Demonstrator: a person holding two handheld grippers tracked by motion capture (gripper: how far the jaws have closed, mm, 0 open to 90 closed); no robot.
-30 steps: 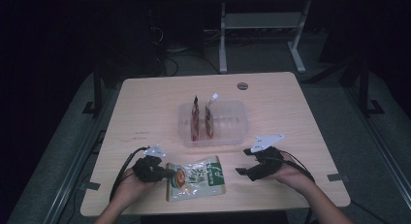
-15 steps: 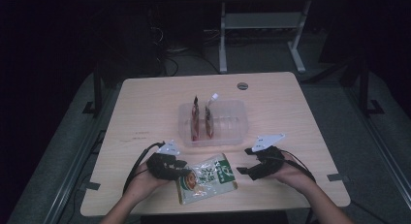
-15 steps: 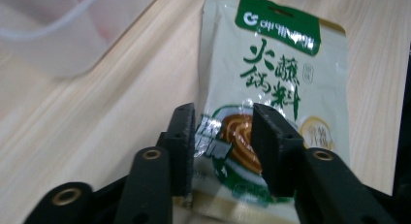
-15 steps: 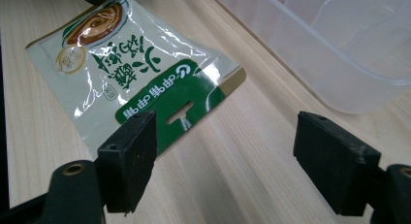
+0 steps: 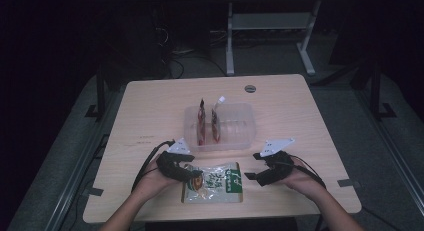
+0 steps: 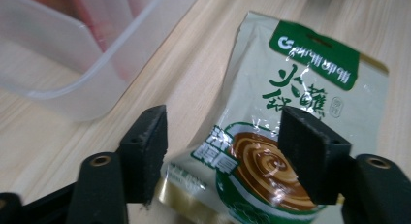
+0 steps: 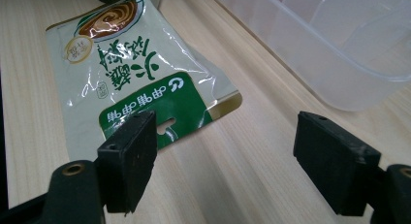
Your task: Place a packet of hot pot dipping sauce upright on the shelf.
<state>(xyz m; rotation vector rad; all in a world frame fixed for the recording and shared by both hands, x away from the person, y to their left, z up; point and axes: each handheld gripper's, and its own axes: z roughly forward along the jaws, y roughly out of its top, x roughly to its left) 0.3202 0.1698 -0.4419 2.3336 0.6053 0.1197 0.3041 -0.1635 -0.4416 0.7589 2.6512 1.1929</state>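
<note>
A green and white snack packet (image 5: 215, 183) lies flat on the wooden table near its front edge. My left gripper (image 5: 194, 174) is at the packet's left end. In the left gripper view its jaws (image 6: 225, 122) have just been opening; the packet (image 6: 300, 88) has a corner between them, and the pads stand off it. My right gripper (image 5: 250, 175) rests open at the packet's right end. In the right gripper view the packet's green header (image 7: 145, 112) lies by the left jaw of that gripper (image 7: 228, 124), untouched.
A clear plastic container (image 5: 222, 145) stands mid-table just behind the packet, with two red pouches (image 5: 201, 122) upright in its left half. Its wall is close in the left gripper view (image 6: 72, 64) and the right gripper view (image 7: 329, 40). A round grommet (image 5: 250, 88) sits far back.
The left gripper, shut on the packet a second ago, slid it a little to the right, then opened and let it go. The right gripper has stayed where it was.
</note>
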